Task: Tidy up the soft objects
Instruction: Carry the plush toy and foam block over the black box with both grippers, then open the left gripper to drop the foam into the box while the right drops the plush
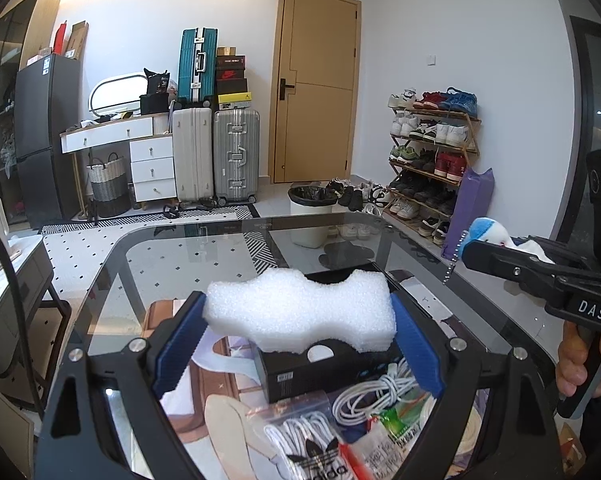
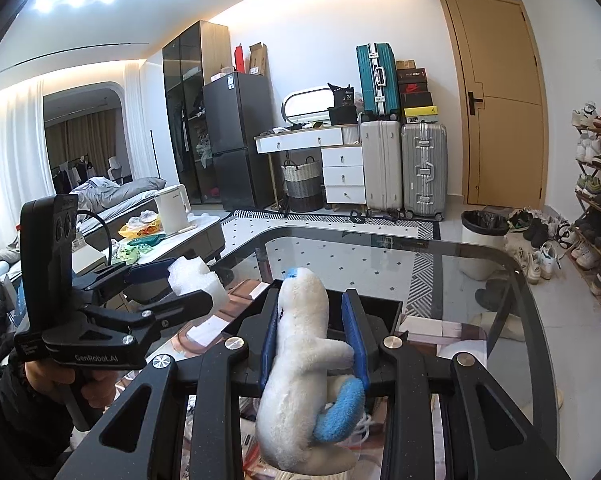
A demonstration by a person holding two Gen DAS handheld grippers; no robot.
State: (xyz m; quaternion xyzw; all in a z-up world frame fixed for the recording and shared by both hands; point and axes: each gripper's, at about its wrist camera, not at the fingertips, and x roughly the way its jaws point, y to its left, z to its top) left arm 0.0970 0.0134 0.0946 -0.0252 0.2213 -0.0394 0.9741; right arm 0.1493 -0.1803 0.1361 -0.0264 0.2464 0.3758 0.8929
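I've got both soft items up off the table (image 1: 172, 248) right now, so the step in hand, as I read it, is carrying them to wherever they get grouped. No bin or basket for them shows near the jaws, so I can't tell the drop spot yet.

Left gripper (image 1: 298, 320): jaws spread wide but pinching the foam (image 1: 300, 308) by its two ends, blue pads flat on each side. It hangs over a black box (image 1: 320, 372) and cables (image 1: 376, 396). Foam is light and crushable, so I'd keep the squeeze as is, no tighter, and keep it level so it doesn't pivot out between the pads.

Right gripper (image 2: 314, 340): jaws pressed in close on the plush (image 2: 300, 360), a white toy w/ blue tail and blue cap. The body sticks up past the tips and a lot droops below, so the grip is around its middle only. I'd move slow, avoid swinging, and lower till the plush rests on sth before I let go. Its bead chain (image 1: 454, 252) dangles, could snag on a table edge.

Writing I can read:
- "GenRobot.AI" on the left gripper's side, right wrist view.
- "DAS" on the right gripper, left wrist view.
- adidas trefoil and name on a bag (image 1: 320, 456) of white laces, bottom of left view.
- Nike swoosh on a red shoebox (image 1: 230, 75) by the suitcases.
- Other labels too small to read.
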